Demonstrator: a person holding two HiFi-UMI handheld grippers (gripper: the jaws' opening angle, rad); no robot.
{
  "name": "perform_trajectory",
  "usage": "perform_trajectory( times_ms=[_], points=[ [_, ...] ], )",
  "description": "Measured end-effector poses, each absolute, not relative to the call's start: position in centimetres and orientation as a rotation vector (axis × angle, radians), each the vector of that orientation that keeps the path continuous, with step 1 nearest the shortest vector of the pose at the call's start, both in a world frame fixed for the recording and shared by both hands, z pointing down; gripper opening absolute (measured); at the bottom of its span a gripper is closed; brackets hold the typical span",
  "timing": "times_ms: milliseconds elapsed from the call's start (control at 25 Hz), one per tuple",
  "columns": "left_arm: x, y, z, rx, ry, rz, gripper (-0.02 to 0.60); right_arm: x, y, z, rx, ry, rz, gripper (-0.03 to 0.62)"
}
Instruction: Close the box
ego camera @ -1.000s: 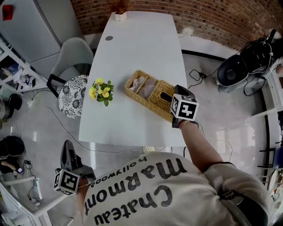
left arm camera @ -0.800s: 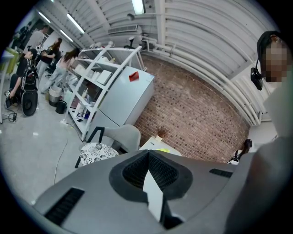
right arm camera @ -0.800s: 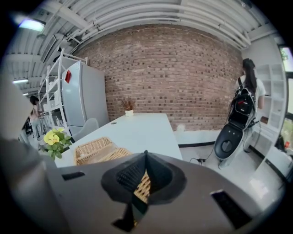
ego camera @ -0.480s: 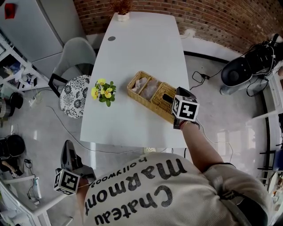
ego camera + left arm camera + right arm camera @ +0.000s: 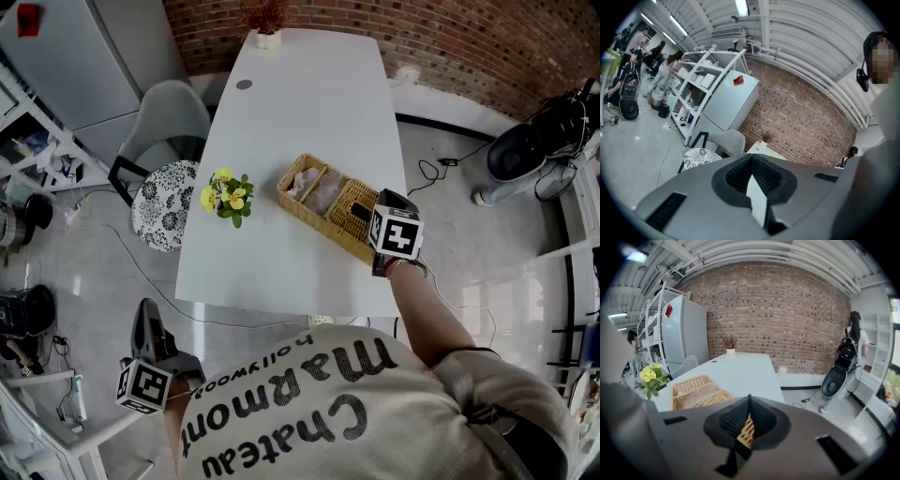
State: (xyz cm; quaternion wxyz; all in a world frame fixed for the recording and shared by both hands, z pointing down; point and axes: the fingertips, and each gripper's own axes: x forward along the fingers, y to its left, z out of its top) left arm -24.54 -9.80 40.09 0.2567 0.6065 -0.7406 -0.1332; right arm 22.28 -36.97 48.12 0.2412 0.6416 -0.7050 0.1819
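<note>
A long white table (image 5: 309, 112) carries an open wicker box (image 5: 323, 192) near its front, yellow flowers (image 5: 228, 195) at its left edge, a small potted plant (image 5: 268, 37) and a dark disc (image 5: 244, 84) at its far end.

white surface (image 5: 309, 103): wicker box (image 5: 309, 185) by the right edge, lid (image 5: 345, 221) folded open toward the near right corner. right gripper (image 5: 360, 212) tip on that lid. yellow flowers (image 5: 228, 194) by the left edge. potted plant (image 5: 268, 22) at the far edge. left gripper (image 5: 145, 319) hangs off the surface, beyond the near left corner.
</note>
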Motion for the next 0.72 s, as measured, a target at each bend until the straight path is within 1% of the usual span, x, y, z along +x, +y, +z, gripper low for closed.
perform_trajectory(
  times_ms=[720],
  points=[
    [-26.3,-8.9,40.1,1.654,-1.989,-0.390,0.000,22.9,-36.7,47.4,1.824,-1.855,0.563,0.027]
  ],
)
